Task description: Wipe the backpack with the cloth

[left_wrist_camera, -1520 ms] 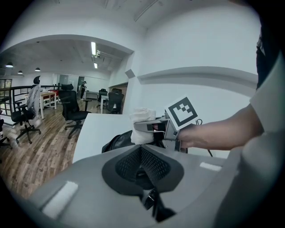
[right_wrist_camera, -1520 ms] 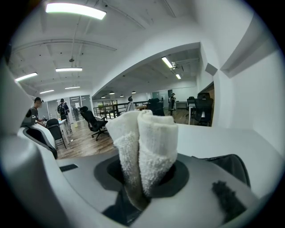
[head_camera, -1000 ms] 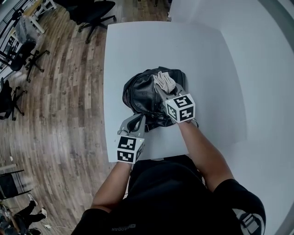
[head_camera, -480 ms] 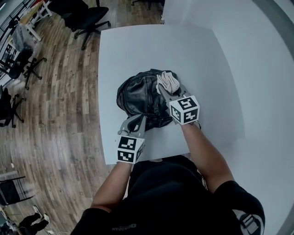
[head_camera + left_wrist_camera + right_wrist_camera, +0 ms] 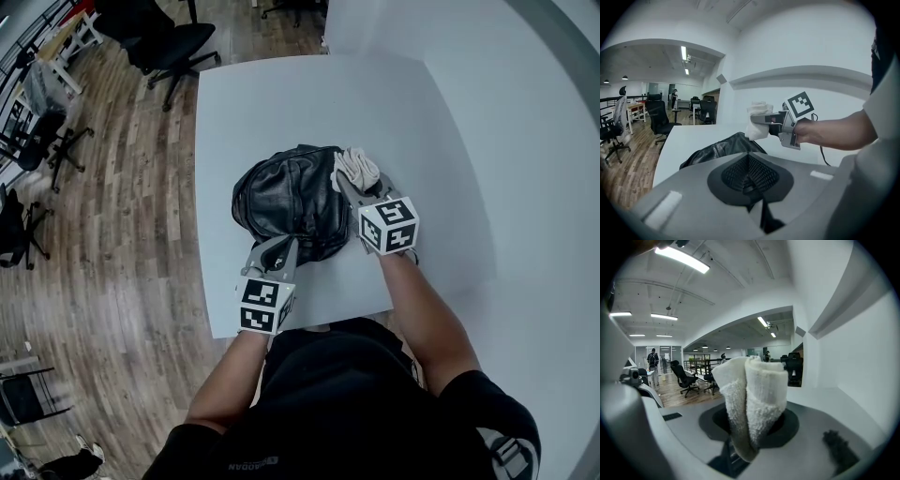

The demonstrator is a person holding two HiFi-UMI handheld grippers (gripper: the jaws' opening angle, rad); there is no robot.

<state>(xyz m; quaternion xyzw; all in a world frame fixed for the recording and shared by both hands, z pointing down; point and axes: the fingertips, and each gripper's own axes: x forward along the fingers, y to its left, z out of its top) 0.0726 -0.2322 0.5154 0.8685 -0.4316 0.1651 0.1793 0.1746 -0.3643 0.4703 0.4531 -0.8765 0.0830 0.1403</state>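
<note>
Brown wood floor (image 5: 112,234) filled the left side of the head view, with a black office chair (image 5: 169,42) at 11 o'clock. The white table (image 5: 281,94) sat right of it.

The left gripper (image 5: 279,246) was at the backpack's 6 o'clock, at the table's near edge, pointing to 12. In its own view the claw was pressed together, pinching a black mesh bit of the backpack with a dark strap end hanging below.

The black leather-look backpack (image 5: 281,192) lay flat around the middle of the table, crumpled and shiny.

The off-white terry cloth (image 5: 358,167) was at the backpack's 2 o'clock, right at its edge. No view showed whether it touched the bag or hung just off it. In the left gripper view the cloth sat just above and behind the bag's top.

The right gripper (image 5: 354,187) came in from 5 o'clock and pointed to 11. Its claw was clamped on the cloth, which was folded double and stuck up between the jaws in the right gripper view. The marker cube (image 5: 389,225) sat behind the jaws, with the forearm (image 5: 427,309) trailing to 5 o'clock.

A white wall (image 5: 525,141) ran along the table's right.
</note>
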